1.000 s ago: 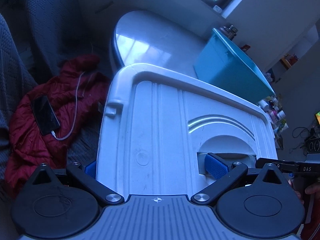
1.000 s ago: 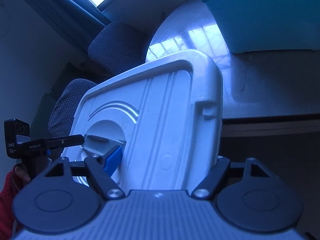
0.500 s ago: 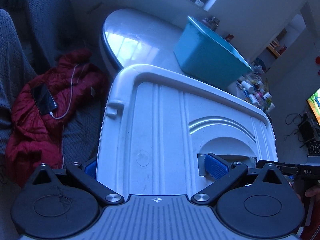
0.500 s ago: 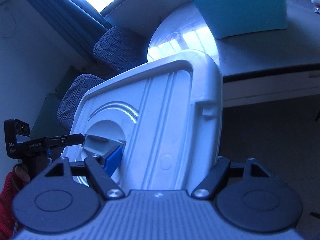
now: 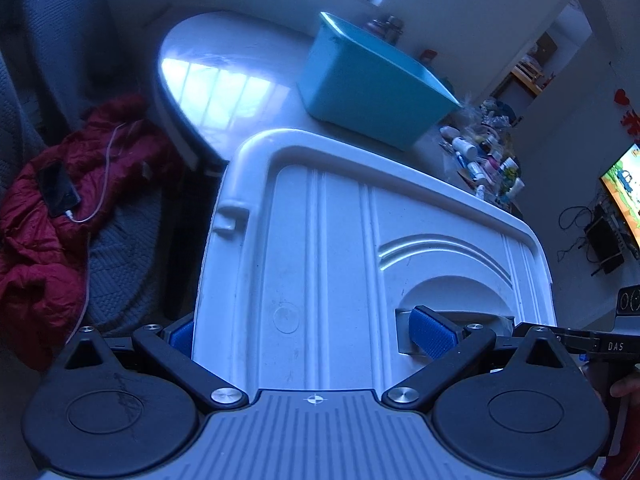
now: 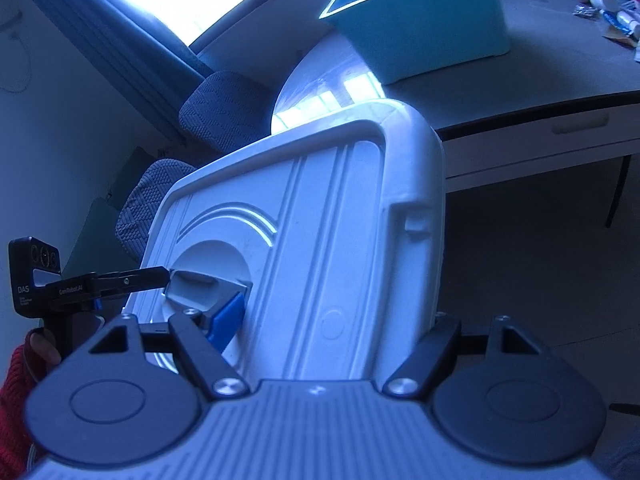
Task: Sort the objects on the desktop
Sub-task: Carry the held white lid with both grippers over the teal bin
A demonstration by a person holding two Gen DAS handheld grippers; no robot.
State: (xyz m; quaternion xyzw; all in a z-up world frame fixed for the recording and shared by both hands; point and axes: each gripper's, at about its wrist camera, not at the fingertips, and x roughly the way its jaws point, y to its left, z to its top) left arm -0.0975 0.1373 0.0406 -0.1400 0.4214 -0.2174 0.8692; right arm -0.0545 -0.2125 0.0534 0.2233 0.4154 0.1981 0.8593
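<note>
White lid (image 5: 320,264) clamped between both jaws

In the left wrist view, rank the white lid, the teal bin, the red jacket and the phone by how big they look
1. White lid, nearest the camera
2. Teal bin and red jacket, too alike to rank
3. Phone

The left gripper (image 5: 307,330), black-framed with blue ribbed pads, points forward and down, its jaws spread wide and closed on a large white ribbed plastic lid (image 5: 340,256): one pad at the outer edge, the other in the handle recess. The right gripper (image 6: 334,322) mirrors it from the opposite side, gripping the same lid. Each hand shows at the other view's edge, in a red sleeve (image 6: 14,376).
</note>
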